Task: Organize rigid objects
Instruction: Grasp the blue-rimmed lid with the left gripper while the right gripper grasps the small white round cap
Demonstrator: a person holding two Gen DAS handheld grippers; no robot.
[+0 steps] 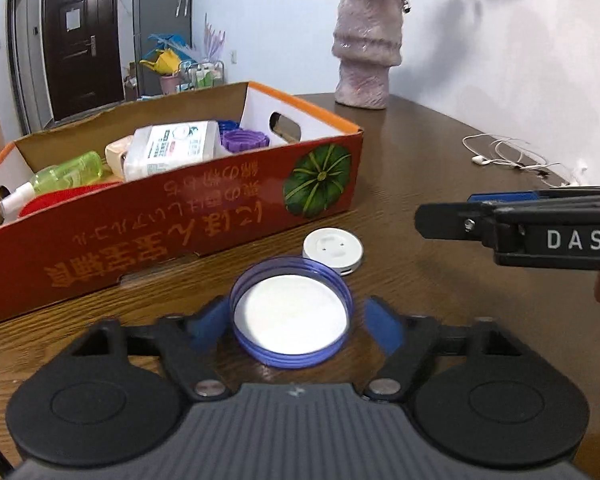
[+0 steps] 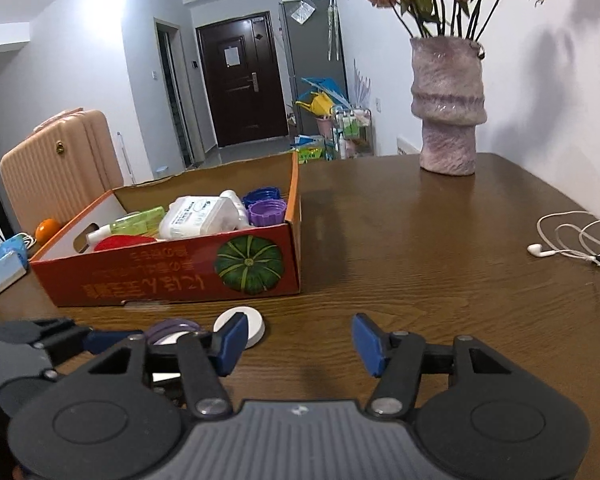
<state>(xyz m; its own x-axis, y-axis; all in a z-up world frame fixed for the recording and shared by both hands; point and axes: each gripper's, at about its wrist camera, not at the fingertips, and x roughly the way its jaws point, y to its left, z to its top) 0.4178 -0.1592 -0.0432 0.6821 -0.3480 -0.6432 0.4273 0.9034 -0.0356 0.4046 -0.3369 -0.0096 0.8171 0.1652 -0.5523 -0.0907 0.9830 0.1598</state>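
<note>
left wrist view: left gripper (image 1: 296, 322) low centre of frame, its blue fingers (image 1: 210, 322) set either side of an upturned purple lid (image 1: 291, 316) with a white liner. left pad looks against the rim; right pad stands a little off it, so a firm hold cannot be told. the lid sits on the brown wooden surface (image 1: 440, 184).

just beyond the lid, upper right of it, a small white round cap (image 1: 333, 251) lies flat on the surface, close to the lid.

red cardboard box (image 1: 172, 220) with a green pumpkin print fills the left half of the frame, open top. inside: a white labelled container (image 1: 172, 150), a green bottle (image 1: 70, 170), purple ridged lids (image 1: 246, 140), something red (image 1: 60, 200) at the near left.

right gripper (image 1: 516, 226) enters from the right edge, mid height, seen side-on.

right wrist view: right gripper (image 2: 300, 338), fingers (image 2: 366, 344) half apart over bare surface (image 2: 420, 260), nothing between them. left gripper (image 2: 112, 340) and purple lid (image 2: 172, 330) at lower left, white cap (image 2: 250, 326) partly behind the right gripper's left finger.

pink textured vase (image 2: 448, 108) with dried flowers stands upper right; white earphones (image 2: 572, 240) lie at the right edge. box (image 2: 172, 276) at left centre.
</note>
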